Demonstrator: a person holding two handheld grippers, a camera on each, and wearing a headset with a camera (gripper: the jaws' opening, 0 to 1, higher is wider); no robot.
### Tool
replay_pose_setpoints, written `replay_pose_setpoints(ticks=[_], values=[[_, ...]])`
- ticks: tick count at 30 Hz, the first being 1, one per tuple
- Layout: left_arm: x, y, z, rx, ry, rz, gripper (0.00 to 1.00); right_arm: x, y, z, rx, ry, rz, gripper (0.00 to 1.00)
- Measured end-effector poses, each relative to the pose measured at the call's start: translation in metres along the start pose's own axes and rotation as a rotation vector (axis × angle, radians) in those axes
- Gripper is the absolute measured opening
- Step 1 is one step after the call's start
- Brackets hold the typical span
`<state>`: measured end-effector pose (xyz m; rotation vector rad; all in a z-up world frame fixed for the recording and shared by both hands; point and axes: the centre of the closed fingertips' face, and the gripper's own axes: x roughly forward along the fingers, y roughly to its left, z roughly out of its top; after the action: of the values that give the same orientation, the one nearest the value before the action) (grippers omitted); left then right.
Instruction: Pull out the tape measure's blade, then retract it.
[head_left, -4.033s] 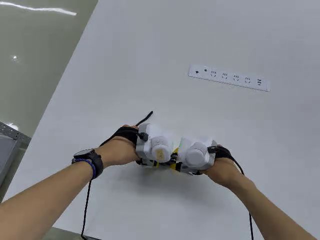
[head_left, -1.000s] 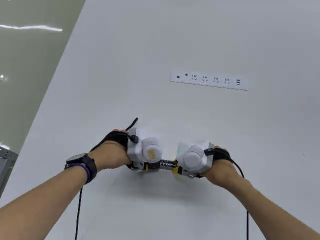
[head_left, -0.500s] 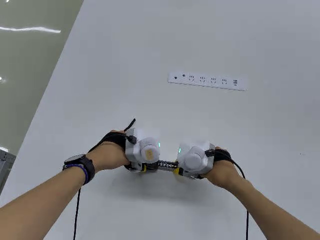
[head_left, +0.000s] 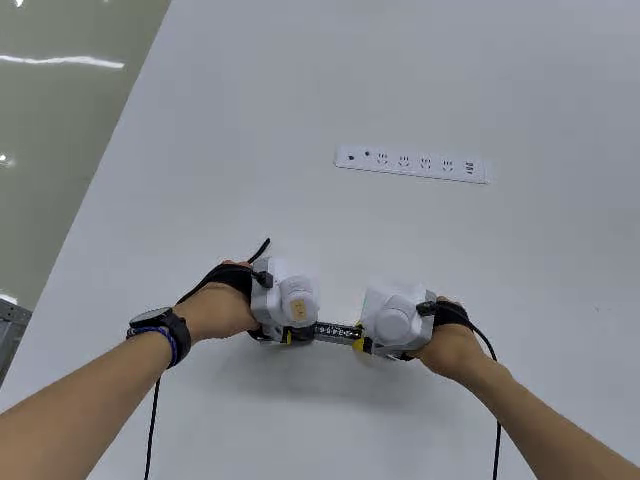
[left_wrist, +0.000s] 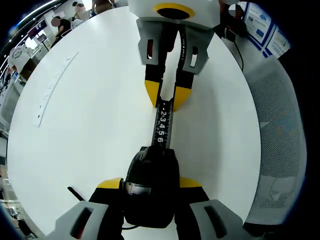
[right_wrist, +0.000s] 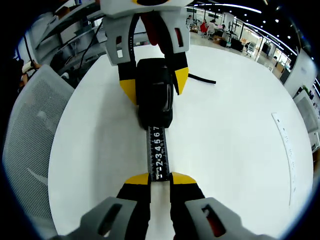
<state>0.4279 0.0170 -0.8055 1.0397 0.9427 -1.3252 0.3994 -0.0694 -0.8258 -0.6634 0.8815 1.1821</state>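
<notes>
The desk (head_left: 300, 90) is a wide, plain white surface, and its left edge runs diagonally beside a glossy grey-green floor (head_left: 50, 150). A long white power strip (head_left: 410, 163) lies flat on it toward the far side (its row of sockets faces up), well apart from the near edge. Closer in, a short stretch of thin black cable (head_left: 262, 247) rests on the white top.
</notes>
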Motion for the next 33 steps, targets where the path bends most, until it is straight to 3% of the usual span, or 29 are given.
replay_pose_setpoints(ticks=[33], values=[[0.001,-0.001,0.001,-0.005,0.02,0.004,0.36,-0.017,-0.004,-0.027,0.023,0.017,-0.012,0.12]])
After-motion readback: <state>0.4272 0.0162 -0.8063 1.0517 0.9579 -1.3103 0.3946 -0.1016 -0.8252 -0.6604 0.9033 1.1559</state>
